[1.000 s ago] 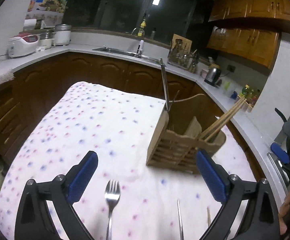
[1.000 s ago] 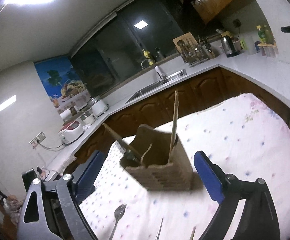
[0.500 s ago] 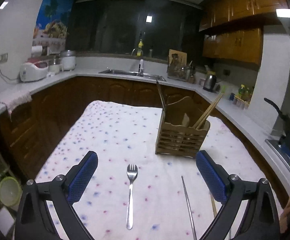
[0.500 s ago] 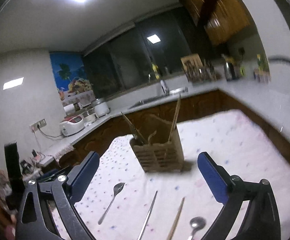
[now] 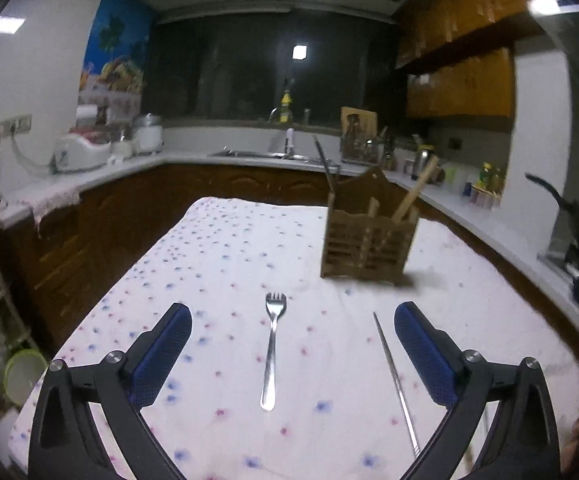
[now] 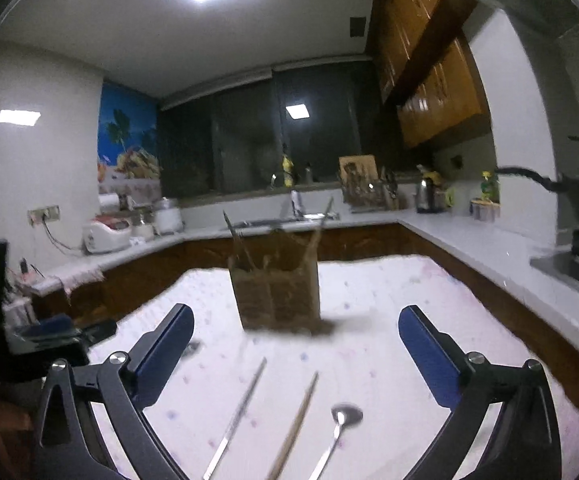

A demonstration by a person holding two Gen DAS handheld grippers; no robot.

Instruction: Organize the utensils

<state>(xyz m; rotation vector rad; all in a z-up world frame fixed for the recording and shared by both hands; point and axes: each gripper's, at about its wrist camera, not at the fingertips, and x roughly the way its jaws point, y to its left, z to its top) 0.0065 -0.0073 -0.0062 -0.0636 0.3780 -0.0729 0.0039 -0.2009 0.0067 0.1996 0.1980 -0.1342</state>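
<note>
**A:** Well, both grippers hang over the table with nothing in them. The left gripper (image 5: 291, 344) has its jaws wide apart, with the fork (image 5: 272, 354) lying flat between them. The right gripper (image 6: 295, 344) is spread just as wide above a metal chopstick (image 6: 235, 416), a wooden chopstick (image 6: 294, 424) and a spoon (image 6: 339, 432).

**B:** And where do they go?

**A:** Into the wooden holder (image 5: 367, 236), I judge. It stands upright further back on the table, well apart from the loose pieces, and already has a few sticks leaning in it.

**B:** What could go wrong?

**A:** The pieces are thin and lie flat on cloth, so a pad may slide over the fork's handle instead of gripping it, or pinch the cloth along with it. The two chopsticks lie near each other, and the right gripper could catch both or nudge one away. The holder looks light; a careless drop-in might tip it. The right view is also blurred, so fine placement is hard to judge.

**B:** And the surface?

**A:** A white tablecloth (image 5: 225, 264) dotted pink and blue, somewhat rumpled. Around it runs a dim kitchen: pale countertop (image 5: 193, 158), dark wooden cabinets, a sink under a black window, a rice cooker (image 5: 79, 154) at the left, a kettle (image 6: 425, 196) at the right.
</note>
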